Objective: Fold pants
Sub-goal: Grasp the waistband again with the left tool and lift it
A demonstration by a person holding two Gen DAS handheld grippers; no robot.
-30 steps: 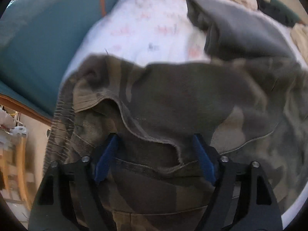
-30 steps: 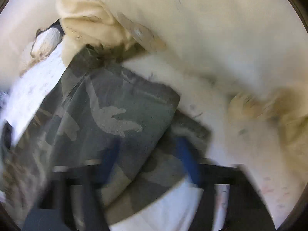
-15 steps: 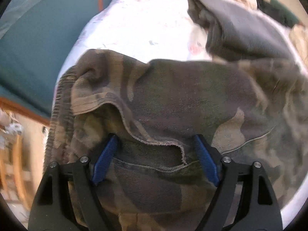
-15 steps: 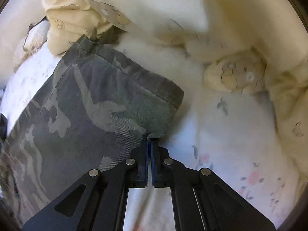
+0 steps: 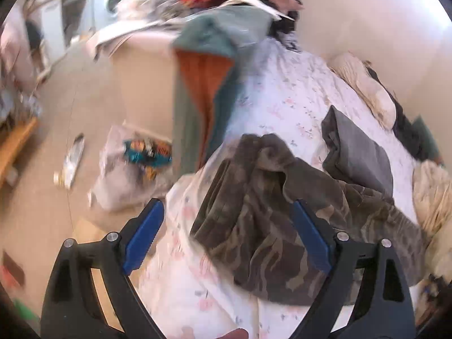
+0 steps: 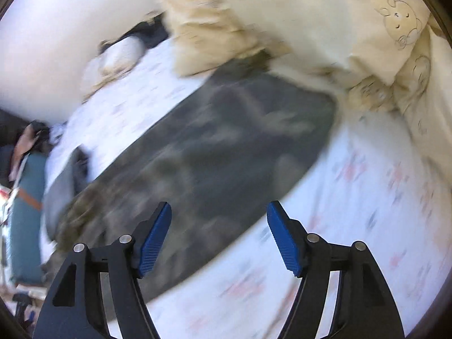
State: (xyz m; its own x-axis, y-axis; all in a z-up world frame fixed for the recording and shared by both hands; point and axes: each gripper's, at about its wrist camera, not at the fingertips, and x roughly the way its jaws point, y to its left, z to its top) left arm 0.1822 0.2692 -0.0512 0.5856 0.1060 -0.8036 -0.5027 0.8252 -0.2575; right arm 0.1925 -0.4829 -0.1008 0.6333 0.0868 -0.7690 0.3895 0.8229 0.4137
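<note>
Lying on a floral sheet [image 5: 282,104], camouflage pants [image 5: 262,226] are seen bunched at one end and folded flat at the other, beside a grey garment [image 5: 356,152]. The left gripper [image 5: 226,226] and right gripper [image 6: 219,231] are held above them, jaws opening, nothing gripped between the blue pads

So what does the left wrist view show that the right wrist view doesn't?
Only the left: the floor with a plastic bag, the washing machine, the pants' bunched end and the left gripper, jaws opening, holding nothing. Only the right: the cream bedding, the pants' flat folded end and the right gripper, jaws opening, empty. Both: the camo pants, the floral sheet and the grey garment.
</note>
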